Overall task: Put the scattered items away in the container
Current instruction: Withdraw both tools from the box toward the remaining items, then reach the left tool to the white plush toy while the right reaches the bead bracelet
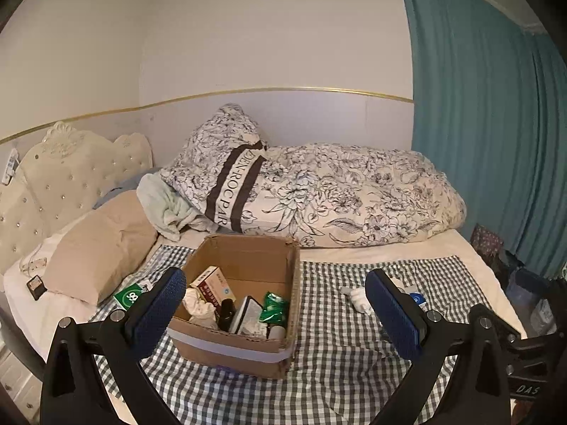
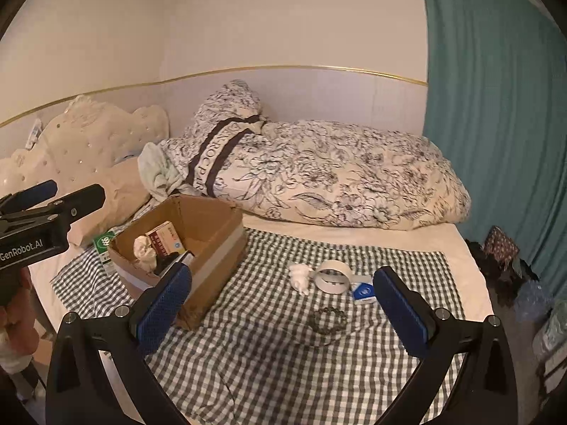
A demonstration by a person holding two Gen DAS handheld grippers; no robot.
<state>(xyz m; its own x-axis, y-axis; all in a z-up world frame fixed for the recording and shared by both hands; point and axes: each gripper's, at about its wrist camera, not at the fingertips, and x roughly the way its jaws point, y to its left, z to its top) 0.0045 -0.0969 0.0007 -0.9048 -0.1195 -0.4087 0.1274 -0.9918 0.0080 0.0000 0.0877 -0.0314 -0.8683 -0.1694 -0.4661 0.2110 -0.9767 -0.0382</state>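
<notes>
Four things are out on the checked cloth (image 2: pixel 269 347) on the right side of the bed: a white figurine (image 2: pixel 300 277), a roll of tape (image 2: pixel 332 276), a small blue-and-white box (image 2: pixel 364 293) and a dark bead bracelet (image 2: pixel 327 320). There's also a green-and-white pack (image 1: pixel 130 296) lying just beside the cardboard box (image 1: pixel 248 350), on its left, so prob 5 left total.

The cardboard box sits on the cloth w/ stuff already in it: a red-and-white carton (image 1: pixel 212 285), a crumpled white thing, a dark bottle, a green packet (image 1: pixel 273 306) and a few bits I can't make out. So roughly halfway imo.

Left hand-held gripper (image 1: pixel 275 313) is wide open w/ nothing in it, hanging over the near edge of the cardboard box. Right hand-held gripper (image 2: pixel 282 306) is also spread open and empty, pointed at the loose items, which are near but not touching it. Prob the bracelet or figurine next.
</notes>
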